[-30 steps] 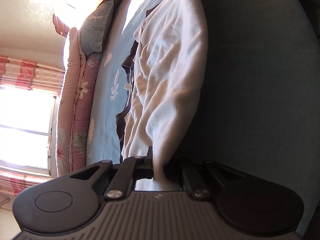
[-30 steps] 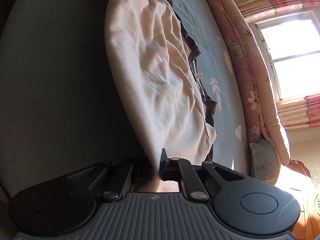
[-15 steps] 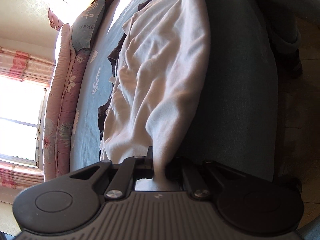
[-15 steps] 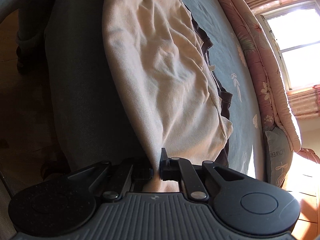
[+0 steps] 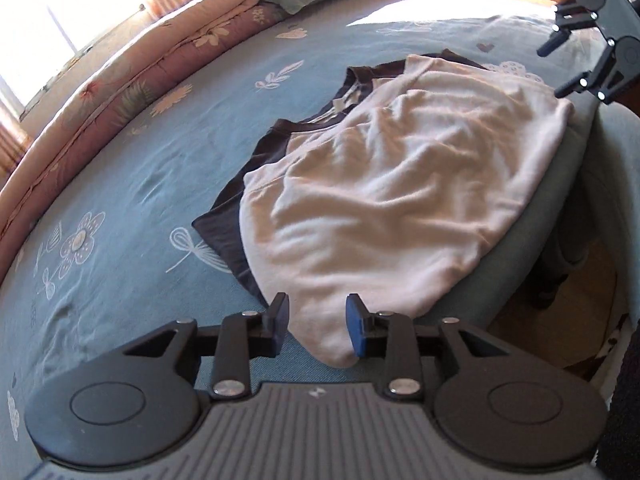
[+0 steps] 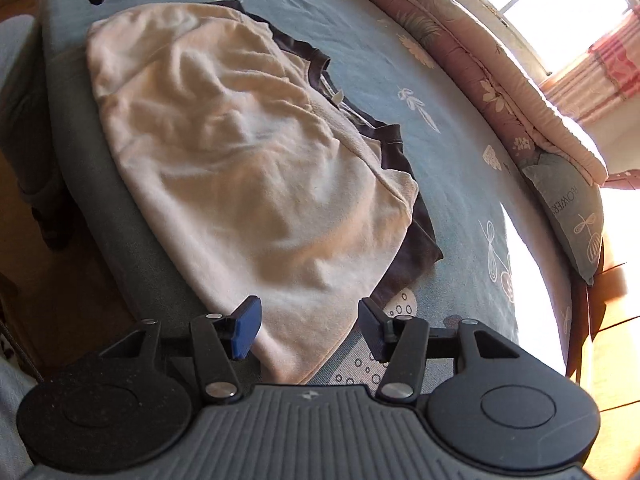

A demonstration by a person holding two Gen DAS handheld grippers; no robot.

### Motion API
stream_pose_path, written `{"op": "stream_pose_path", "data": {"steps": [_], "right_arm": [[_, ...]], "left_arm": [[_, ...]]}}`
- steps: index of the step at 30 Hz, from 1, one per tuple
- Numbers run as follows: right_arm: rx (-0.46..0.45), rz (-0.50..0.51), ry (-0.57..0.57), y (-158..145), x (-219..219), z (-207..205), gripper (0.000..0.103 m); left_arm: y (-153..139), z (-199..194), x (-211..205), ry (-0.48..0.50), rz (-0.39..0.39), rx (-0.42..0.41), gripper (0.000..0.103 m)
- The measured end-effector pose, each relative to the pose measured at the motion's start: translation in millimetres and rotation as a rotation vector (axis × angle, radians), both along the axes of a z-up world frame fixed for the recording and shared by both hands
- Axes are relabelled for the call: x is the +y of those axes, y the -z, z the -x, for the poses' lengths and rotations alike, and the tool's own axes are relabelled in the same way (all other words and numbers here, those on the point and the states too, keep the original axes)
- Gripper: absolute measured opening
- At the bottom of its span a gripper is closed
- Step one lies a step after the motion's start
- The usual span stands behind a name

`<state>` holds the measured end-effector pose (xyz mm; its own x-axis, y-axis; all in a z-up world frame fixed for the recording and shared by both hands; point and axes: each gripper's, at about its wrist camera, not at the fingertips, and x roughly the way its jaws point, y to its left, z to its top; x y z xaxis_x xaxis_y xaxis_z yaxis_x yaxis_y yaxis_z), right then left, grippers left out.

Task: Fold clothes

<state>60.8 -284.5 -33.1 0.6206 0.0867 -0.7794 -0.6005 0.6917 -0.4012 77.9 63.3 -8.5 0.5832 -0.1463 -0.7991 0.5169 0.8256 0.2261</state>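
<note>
While both sets of jaws are opening, my left gripper [image 5: 316, 326] stands apart with a corner of the cream garment [image 5: 400, 192] lying loose between the pads, not pinched. My right gripper [image 6: 310, 330] is wider, the garment's other corner between its pads, likewise unpressed. The garment lies rumpled mid-frame along the edge of the blue bedsheet [image 5: 160, 152], over a dark garment [image 5: 228, 216] showing at its far side.

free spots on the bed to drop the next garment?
Bare sheet between the quilt and the dark shirt, and between that shirt and the pillow. Crowded at the near edge: the cream garment overlaps the dark shirt, a corner between each pair of opening tongs.
</note>
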Motion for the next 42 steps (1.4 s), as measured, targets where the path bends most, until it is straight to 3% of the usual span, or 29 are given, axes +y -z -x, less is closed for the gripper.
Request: {"op": "stream_pose_path", "data": {"steps": [3, 6, 11, 16, 20, 26, 28, 30, 32, 38, 42], "right_arm": [[0.04, -0.199, 0.074, -6.1, -8.3, -12.4, 0.067], [0.089, -0.361, 0.076, -2.9, -0.7, -18.4, 0.072], [0.139, -0.457, 0.006, 0.6, 48.8, -14.7, 0.077], [0.146, -0.466, -0.09, -4.6, 95.6, -7.6, 0.078], [0.156, -0.464, -0.099, -5.7, 112.4, -9.0, 0.079], [0.186, -0.46, -0.058, 1.2, 115.6, -13.0, 0.079], [0.194, -0.461, -0.048, 3.4, 115.4, -13.8, 0.08], [0.197, -0.461, -0.045, 4.2, 115.8, -14.1, 0.08], [0.198, -0.458, -0.041, 4.7, 117.0, -14.6, 0.08], [0.193, -0.46, -0.043, 1.4, 120.8, -16.3, 0.08], [0.196, -0.455, -0.052, 3.8, 121.9, -15.1, 0.081]], "left_arm": [[8.1, -11.2, 30.7, -0.143, 0.19, 0.106, 0.034], [25.0, -16.7, 48.5, -0.216, 0.308, 0.187, 0.034], [64.2, -20.8, 50.0, -0.129, 0.332, 0.262, 0.039], [71.9, -8.5, 39.9, 0.021, 0.371, 0.171, 0.043], [58.5, 5.9, 23.8, 0.181, 0.364, 0.033, 0.04], [58.8, 18.4, 15.1, 0.311, 0.328, -0.022, 0.04], [71.6, 18.2, 15.7, 0.307, 0.299, 0.009, 0.039], [80.9, 16.2, 18.9, 0.272, 0.274, 0.031, 0.015], [77.2, 14.2, 26.5, 0.241, 0.294, 0.032, 0.004], [44.7, 18.0, 62.4, 0.2, 0.324, 0.063, 0.003], [35.9, 19.2, 82.8, 0.156, 0.292, 0.113, 0.003]]}}
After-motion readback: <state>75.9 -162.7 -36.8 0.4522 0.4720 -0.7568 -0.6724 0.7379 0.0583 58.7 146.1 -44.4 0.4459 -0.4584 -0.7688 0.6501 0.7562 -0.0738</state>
